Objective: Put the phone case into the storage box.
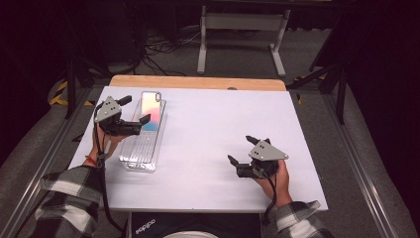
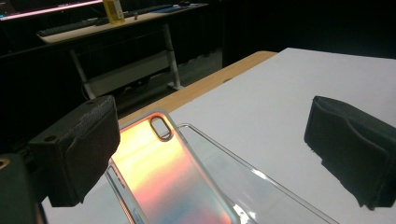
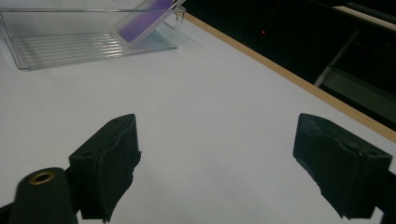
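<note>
A phone case with an iridescent back (image 1: 151, 111) leans in a clear plastic tray (image 1: 141, 151) at the left of the white table; its far end rests on the tray's far rim. My left gripper (image 1: 134, 110) hovers at the case's left side, jaws wide apart on either side of it and touching nothing. In the left gripper view the case (image 2: 168, 177) lies between the pads, clear of both. My right gripper (image 1: 241, 149) stands open above bare table at the right. The right gripper view has the tray (image 3: 70, 46) and case (image 3: 144, 18) far off.
The white table top (image 1: 213, 134) has a wooden strip (image 1: 198, 82) along its far edge. Beyond it stand a white desk frame (image 1: 242, 34) and floor cables. Metal rails run along both sides of the table.
</note>
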Available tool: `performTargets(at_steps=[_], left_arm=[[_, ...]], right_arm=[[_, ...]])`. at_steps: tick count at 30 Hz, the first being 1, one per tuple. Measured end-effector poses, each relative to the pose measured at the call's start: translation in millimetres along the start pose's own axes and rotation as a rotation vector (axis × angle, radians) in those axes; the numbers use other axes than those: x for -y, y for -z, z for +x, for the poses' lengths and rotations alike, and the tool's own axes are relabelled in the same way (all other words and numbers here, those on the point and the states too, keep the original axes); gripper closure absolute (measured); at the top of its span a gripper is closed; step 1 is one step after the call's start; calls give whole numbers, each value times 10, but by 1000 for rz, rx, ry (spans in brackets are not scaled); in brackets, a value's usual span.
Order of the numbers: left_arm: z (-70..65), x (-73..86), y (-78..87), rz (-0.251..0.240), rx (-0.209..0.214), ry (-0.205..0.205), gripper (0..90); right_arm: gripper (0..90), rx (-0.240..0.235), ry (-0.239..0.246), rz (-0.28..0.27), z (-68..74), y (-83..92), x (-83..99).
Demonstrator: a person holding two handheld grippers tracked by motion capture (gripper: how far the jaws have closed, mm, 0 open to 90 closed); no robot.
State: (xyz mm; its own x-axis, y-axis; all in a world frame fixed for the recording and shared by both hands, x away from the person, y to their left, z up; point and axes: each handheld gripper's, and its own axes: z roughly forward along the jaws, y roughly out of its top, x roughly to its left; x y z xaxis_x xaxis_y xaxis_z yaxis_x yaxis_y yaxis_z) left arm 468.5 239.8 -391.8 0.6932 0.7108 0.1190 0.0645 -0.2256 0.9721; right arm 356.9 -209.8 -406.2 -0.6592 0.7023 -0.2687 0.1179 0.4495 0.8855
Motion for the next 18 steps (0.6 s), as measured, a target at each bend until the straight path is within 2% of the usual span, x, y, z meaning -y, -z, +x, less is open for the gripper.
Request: performTargets(at_steps=[5,7,18], left_arm=[[-35,-26,43,-19,4,-3,43],[-57,-38,65,-20,9,-15,40],[-132,-44,139,-19,22,-19,21]], right_arm=[[132,6,-4,-8,1,5,0],[128,5,-6,-9,1,8,0],[88,13,-15,-10,-1,5,2]])
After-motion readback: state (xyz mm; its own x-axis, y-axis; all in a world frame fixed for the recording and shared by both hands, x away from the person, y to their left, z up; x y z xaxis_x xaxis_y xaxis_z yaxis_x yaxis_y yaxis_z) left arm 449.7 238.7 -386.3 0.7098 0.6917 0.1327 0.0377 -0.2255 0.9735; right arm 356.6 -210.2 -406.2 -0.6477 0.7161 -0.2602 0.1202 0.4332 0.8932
